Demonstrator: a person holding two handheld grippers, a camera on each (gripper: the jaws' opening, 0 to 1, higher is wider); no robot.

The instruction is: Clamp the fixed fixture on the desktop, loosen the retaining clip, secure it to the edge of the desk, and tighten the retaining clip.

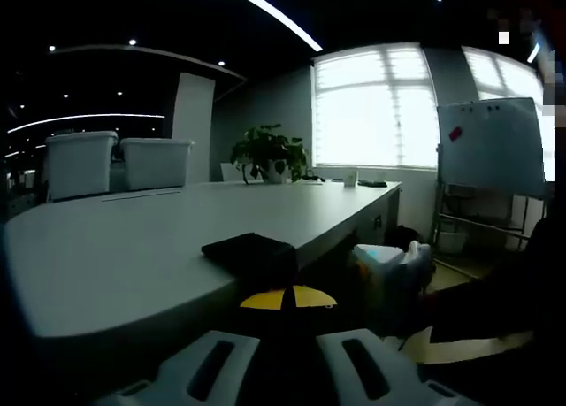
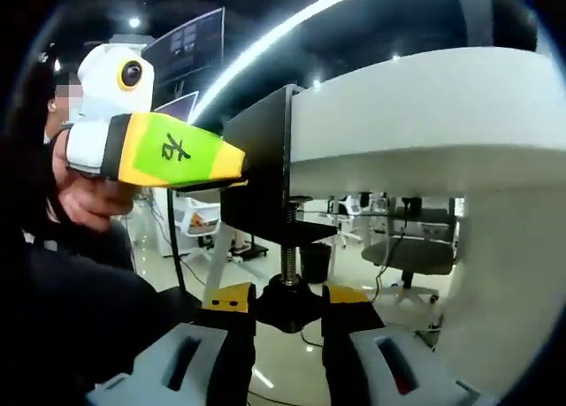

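A black C-shaped fixture (image 2: 261, 149) sits over the edge of the white desk (image 2: 424, 114). Its threaded screw (image 2: 288, 256) hangs below the desk and ends in a black knob (image 2: 287, 307). My right gripper (image 2: 287, 304) is shut on that knob, one yellow-tipped jaw on each side. My left gripper (image 2: 234, 163), yellow-green and held by a hand, presses against the fixture's side at desk level. In the left gripper view the fixture's top plate (image 1: 252, 251) lies flat on the desk (image 1: 133, 247), with my left gripper (image 1: 287, 298) shut at its near edge. The right gripper (image 1: 389, 264) shows below the desk edge.
Two white bins (image 1: 115, 163) and a potted plant (image 1: 270, 151) stand at the desk's far end. A whiteboard (image 1: 491, 145) stands right of the desk by bright windows. Office chairs (image 2: 402, 256) stand on the floor beyond the underside of the desk.
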